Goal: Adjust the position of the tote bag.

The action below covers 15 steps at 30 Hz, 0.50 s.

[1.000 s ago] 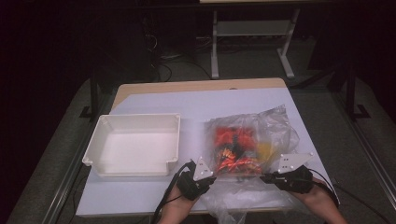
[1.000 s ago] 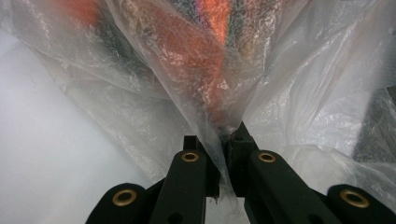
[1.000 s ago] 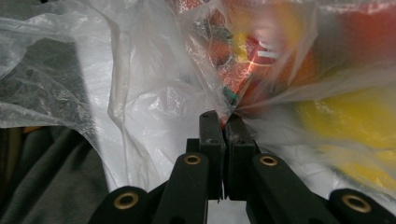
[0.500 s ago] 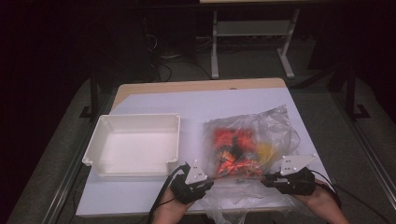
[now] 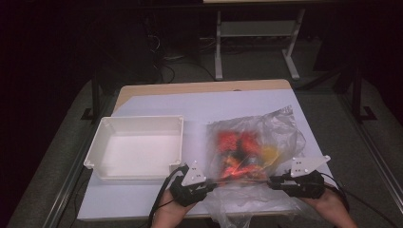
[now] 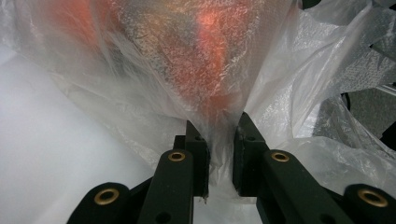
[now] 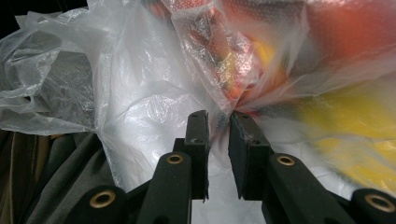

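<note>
Two black two-jaw grippers sit at the near table edge, one in each hand. The left gripper (image 5: pixel 209 183) has its jaws pinched on a fold of the one clear crinkled plastic bag (image 5: pixel 256 152), film bunched in the narrow gap between them in the left gripper view (image 6: pixel 220 140). The right gripper (image 5: pixel 272 181) likewise nips the bag's film (image 7: pixel 217 126) between nearly closed jaws. The bag lies between the grippers and stretches away over the pale table (image 5: pixel 199 102). Its contents are blurred red, orange and yellow shapes, too unclear to count or identify. Farther left stands one white rectangular plastic tray (image 5: pixel 102 152). Both hands are cut off at the bottom edge.
</note>
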### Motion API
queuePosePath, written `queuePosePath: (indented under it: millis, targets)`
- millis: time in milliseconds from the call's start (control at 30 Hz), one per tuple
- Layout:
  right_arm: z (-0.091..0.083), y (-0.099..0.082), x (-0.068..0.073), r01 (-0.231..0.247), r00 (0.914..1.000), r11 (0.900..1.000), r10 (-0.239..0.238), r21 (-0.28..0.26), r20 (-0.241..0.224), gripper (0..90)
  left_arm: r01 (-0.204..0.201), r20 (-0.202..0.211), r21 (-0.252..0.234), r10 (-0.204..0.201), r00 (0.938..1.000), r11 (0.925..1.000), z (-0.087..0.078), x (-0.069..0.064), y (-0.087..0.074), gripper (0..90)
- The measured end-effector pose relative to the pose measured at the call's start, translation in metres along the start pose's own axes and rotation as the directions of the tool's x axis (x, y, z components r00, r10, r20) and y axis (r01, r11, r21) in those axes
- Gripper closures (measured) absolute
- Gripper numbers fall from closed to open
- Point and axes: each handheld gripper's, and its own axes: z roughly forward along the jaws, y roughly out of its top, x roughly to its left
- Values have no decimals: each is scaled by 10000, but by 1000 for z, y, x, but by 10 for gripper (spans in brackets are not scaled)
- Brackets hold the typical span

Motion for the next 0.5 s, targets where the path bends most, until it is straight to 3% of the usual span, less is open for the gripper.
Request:
queuePosePath:
  millis: [200,500]
  targets:
    - [0,0,0,2,10000,10000,-2,-31,-5,815,-132,118,-175,135,9998,9998,-4,0,0,771]
    - [-2,1,1,102,9999,9999,-102,-64,-61,891,184,503,-722,-148,9986,9972,-9,3,0,802]
